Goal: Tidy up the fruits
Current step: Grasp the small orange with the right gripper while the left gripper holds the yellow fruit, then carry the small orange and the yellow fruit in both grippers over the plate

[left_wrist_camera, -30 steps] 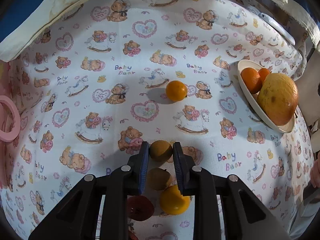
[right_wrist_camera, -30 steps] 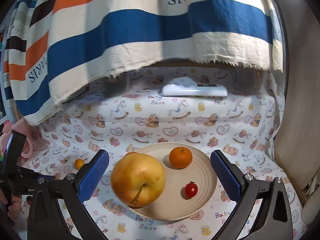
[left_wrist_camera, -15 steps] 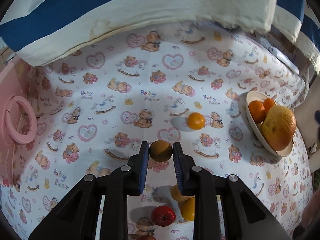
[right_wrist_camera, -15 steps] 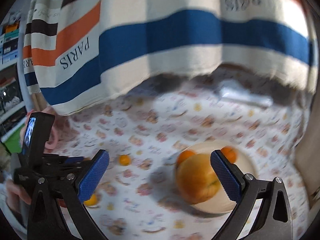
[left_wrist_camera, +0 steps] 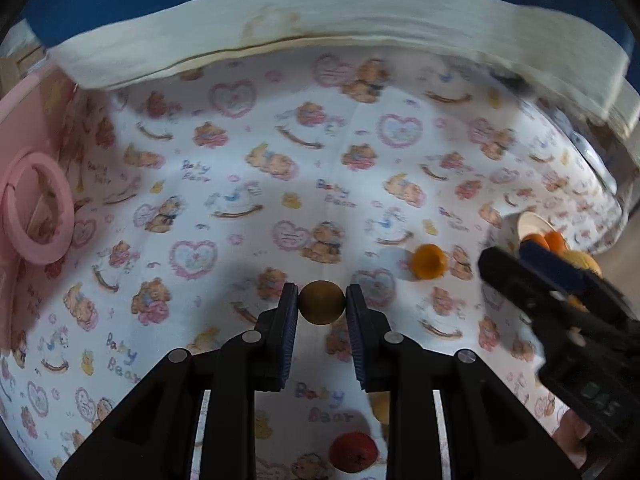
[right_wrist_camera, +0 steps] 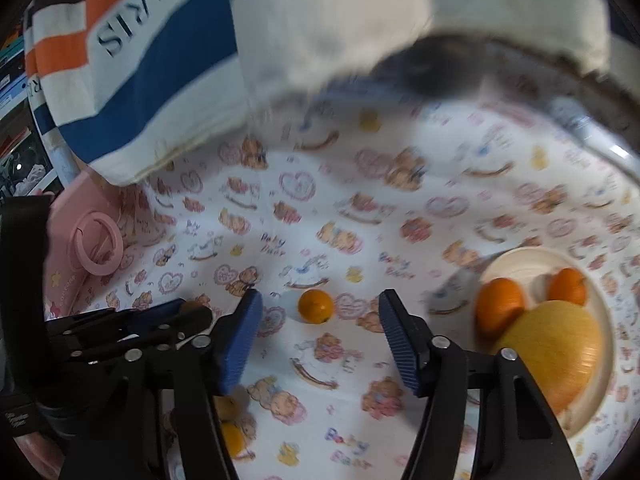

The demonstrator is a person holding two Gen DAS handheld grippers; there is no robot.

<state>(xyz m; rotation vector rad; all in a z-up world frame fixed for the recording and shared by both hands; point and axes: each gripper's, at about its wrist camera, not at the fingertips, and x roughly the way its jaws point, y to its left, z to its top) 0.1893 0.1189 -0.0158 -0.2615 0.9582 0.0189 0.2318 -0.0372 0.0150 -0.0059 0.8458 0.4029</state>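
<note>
The left gripper (left_wrist_camera: 322, 304) pinches a small round brownish-yellow fruit (left_wrist_camera: 322, 302) between its ribbed blue pads (left_wrist_camera: 289, 328), held above the printed cloth (left_wrist_camera: 248, 184); below and nearer than the grip, at about five o'clock in the left wrist view, a glossy red tomato (left_wrist_camera: 353, 451) lies on the cloth, with a yellow fruit (left_wrist_camera: 380, 406) half hidden behind the right finger; the surface is a soft white fabric patterned with teddy bears, hearts and rocking horses.

The right gripper (right_wrist_camera: 320, 336) stands wide, nothing between its jaws; framed between them on the cloth, toward twelve o'clock, sits a small smooth orange (right_wrist_camera: 315, 306), alone and well apart from the rest; two small yellow fruits (right_wrist_camera: 230, 420) lie at seven o'clock beside its left finger.

Farther off, at three o'clock in the right wrist view, a shallow cream plate (right_wrist_camera: 528, 258) carries a large rounded yellow pear-like fruit (right_wrist_camera: 554, 352) and two mandarins (right_wrist_camera: 500, 308), the nearer one touching the big fruit.

At nine o'clock a pink ring (right_wrist_camera: 96, 248) sits on a pink case; beyond everything hangs a coarse striped cloth (right_wrist_camera: 168, 60) in blue, cream and orange, lettered in dark print.
</note>
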